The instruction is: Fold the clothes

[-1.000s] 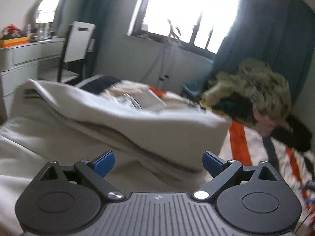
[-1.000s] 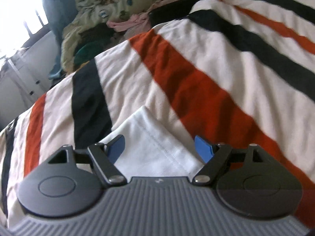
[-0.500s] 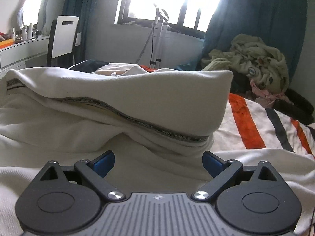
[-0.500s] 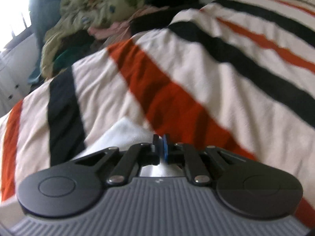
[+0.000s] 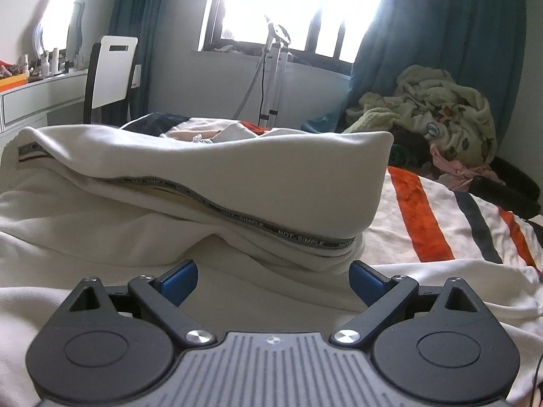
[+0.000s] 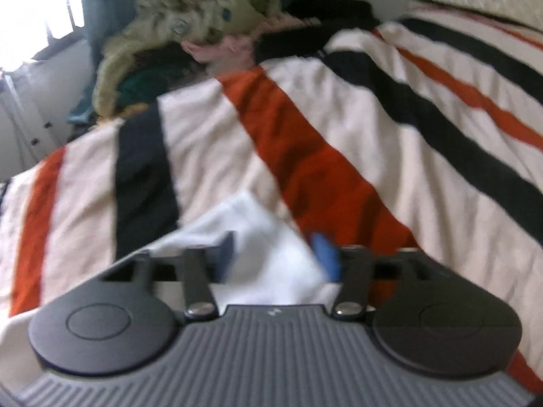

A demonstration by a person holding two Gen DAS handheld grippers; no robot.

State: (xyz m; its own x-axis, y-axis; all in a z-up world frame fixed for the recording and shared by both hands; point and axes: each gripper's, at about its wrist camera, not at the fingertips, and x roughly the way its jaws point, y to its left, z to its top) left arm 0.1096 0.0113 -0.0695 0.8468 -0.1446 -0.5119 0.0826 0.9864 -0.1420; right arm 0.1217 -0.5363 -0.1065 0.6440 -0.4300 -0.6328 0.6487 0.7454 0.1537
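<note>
A cream-white garment [image 5: 237,169] lies on the bed, its upper layer folded over, with a grey printed tape along the fold's lower edge. My left gripper [image 5: 273,273] hovers low over the garment's near part, open, nothing between its blue pads. In the right wrist view a white corner of the garment [image 6: 258,220] rests on the striped blanket [image 6: 305,156]. My right gripper [image 6: 276,254] is blurred, with its pads apart on either side of that corner, so it is open.
A heap of unfolded clothes [image 5: 434,108] sits at the bed's far end by the blue curtain, seen also as a clothes heap [image 6: 190,17] in the right view. A white chair [image 5: 112,71] and dresser [image 5: 40,95] stand left. A stand [image 5: 271,78] is by the window.
My right gripper was open a second ago, shut on the white corner half a second ago, and has opened again. The left gripper has dropped lower and steadied, staying open.
</note>
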